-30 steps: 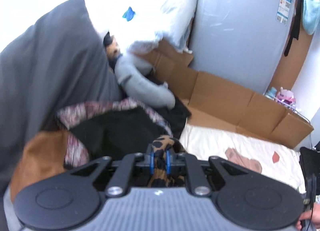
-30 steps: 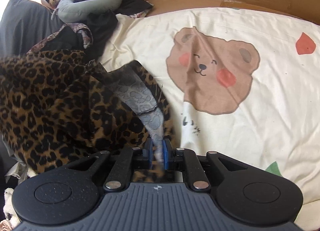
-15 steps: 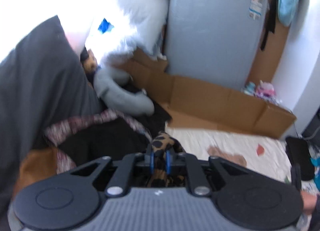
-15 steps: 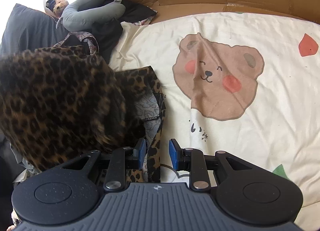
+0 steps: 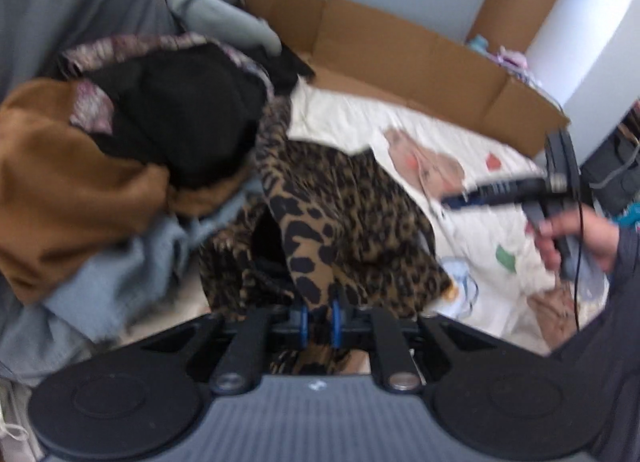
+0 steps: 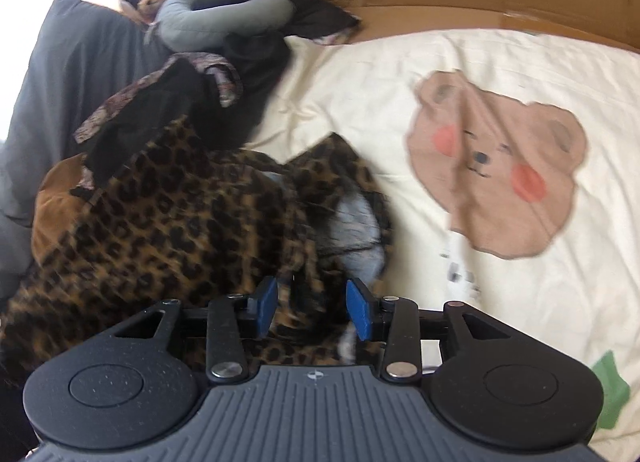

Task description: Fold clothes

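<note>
Since a second ago our right gripper (image 6: pixel 312 308) has let go — jaws opening over the crumpled leopard-print fabric garment (image 6: pixel 168 222), which trails away ahead from our left gripper (image 5: pixel 319 318), clamped on its edge.

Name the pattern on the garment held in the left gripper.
Leopard print, black spots on tan; left wrist view shows it best.

The left gripper (image 5: pixel 319 320) points steeply down, its blue pads pinched tight on a fold of leopard-print garment (image 5: pixel 348 222). The right gripper (image 6: pixel 312 306), gripped by a bare hand (image 5: pixel 580 238) below a dark sleeve, has its jaws opening, with leopard fabric lying loosely between the pads.
</note>
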The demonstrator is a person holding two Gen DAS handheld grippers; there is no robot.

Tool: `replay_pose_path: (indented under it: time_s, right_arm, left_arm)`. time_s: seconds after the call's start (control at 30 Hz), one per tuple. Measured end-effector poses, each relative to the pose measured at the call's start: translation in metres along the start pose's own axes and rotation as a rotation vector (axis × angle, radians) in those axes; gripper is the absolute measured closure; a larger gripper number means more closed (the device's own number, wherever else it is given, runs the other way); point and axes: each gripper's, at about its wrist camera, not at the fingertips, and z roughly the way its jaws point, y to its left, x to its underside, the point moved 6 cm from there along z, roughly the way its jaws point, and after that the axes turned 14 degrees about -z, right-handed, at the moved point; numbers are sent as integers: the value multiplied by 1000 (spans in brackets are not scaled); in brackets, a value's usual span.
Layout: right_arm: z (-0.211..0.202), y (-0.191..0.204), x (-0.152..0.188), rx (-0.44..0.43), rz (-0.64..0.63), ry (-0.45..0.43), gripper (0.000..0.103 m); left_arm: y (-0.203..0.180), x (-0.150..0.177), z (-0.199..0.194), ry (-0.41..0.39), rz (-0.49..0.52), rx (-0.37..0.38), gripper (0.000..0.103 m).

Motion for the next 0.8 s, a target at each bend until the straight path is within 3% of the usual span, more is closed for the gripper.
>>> replay_pose_path:
  time_s: [0.33, 0.53, 0.8]
  right_arm:
    - [10, 57, -32, -113, -62, 1, 43]
    - [34, 97, -37, -169, -121, 66, 35]
    - [81, 110, -8, -94, -211, 203, 35]
  left_arm:
    - [-28, 77, 52, 170, 46, 89, 91]
    - [-35, 108, 81, 233, 69, 83, 91]
    - [-17, 145, 107, 340, 71, 28, 90]
